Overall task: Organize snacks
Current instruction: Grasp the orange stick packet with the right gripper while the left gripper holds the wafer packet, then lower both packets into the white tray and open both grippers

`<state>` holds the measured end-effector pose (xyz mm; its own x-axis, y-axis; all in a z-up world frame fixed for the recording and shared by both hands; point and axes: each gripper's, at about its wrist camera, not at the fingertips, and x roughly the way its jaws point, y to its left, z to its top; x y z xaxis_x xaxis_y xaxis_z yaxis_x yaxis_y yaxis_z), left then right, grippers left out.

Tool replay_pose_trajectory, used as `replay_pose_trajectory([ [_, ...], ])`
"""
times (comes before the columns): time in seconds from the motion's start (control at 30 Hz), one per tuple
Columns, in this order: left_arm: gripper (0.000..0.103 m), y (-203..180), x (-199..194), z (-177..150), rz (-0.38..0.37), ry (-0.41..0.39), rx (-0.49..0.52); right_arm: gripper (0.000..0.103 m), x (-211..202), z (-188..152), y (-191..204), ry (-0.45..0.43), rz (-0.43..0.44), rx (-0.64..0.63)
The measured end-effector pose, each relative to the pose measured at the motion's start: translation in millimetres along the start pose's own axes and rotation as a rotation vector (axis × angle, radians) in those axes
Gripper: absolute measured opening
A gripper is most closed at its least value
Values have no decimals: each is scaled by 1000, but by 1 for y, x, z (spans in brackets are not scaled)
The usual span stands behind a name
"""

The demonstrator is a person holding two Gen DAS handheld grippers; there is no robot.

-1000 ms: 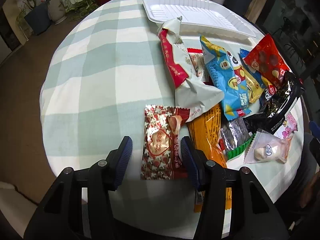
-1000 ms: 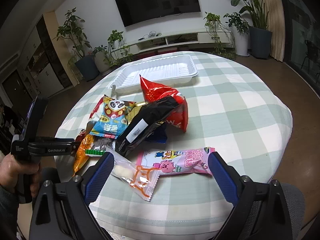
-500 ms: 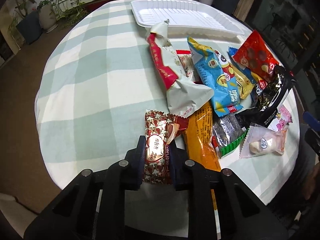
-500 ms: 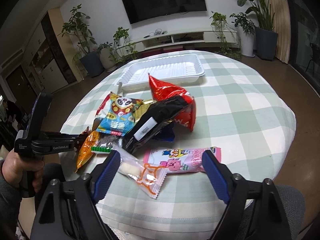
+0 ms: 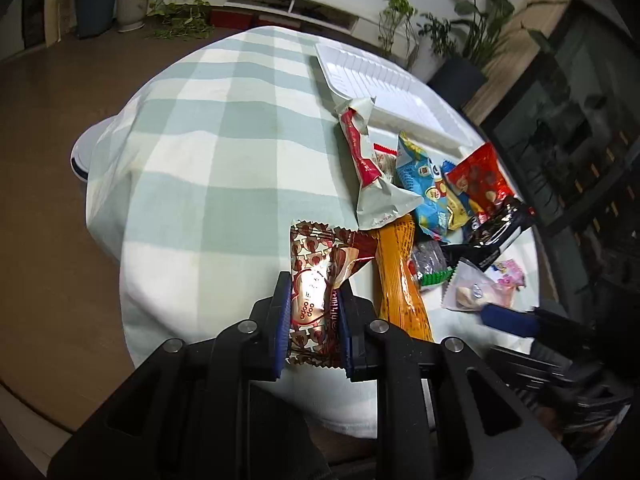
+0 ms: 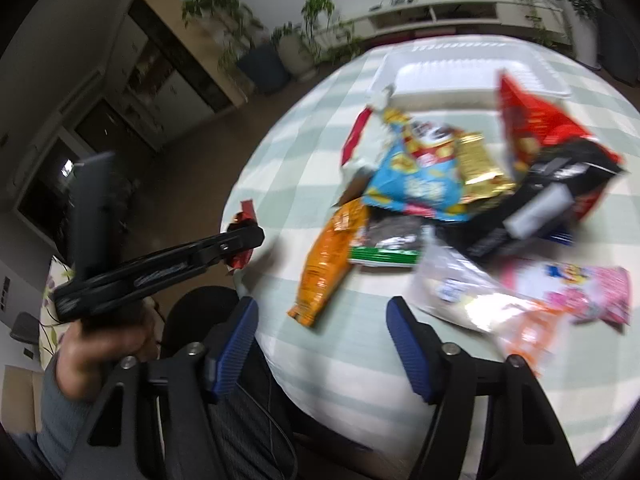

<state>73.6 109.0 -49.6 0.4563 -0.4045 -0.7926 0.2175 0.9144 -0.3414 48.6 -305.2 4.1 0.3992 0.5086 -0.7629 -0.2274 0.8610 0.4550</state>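
My left gripper (image 5: 314, 312) is shut on a brown-red snack packet with heart print (image 5: 316, 280) and holds it lifted above the table's near edge; it also shows in the right wrist view (image 6: 242, 226). My right gripper (image 6: 322, 338) is open and empty over the table's near edge, beside an orange packet (image 6: 326, 268). A pile of snack bags lies on the table: a blue bag (image 5: 424, 192), a red bag (image 5: 480, 180), a black bag (image 5: 496, 232) and a white-red bag (image 5: 372, 184). A white tray (image 5: 384, 84) stands at the far side.
The round table has a green-and-white checked cloth (image 5: 224, 140). A pink packet (image 6: 584, 284) and a clear packet (image 6: 460, 292) lie near the right gripper. Potted plants (image 5: 96, 4) and a low TV shelf stand behind.
My left gripper has shut on the heart-print packet and lifted it off the cloth. My right gripper has swung left and lower, towards the orange packet, and narrowed somewhat.
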Motion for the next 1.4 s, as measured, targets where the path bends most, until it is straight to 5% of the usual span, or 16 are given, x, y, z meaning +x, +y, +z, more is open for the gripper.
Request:
replay_pose_trajectory([
  [0.23,18,17,-13,-19,-39,-32,-41,59,51,17,11,104,-109,12],
  [0.4,18,22,-12,-24,-67,-36,-56,59,68,30,18,89,-186,-24],
  [0.63,18,23,-7,-30,-77,-32,-60,38,74,30,22,69,-271,-115],
  [0.77,18,22,-4,-32,-88,-27,-63,20,64,25,16,77,-227,-94],
  [1.1,18,16,-2,-35,-116,-18,-68,18,25,5,15,55,-89,-44],
  [1.4,18,-1,-6,-16,-188,-13,-55,18,-50,10,-1,-85,53,-4],
])
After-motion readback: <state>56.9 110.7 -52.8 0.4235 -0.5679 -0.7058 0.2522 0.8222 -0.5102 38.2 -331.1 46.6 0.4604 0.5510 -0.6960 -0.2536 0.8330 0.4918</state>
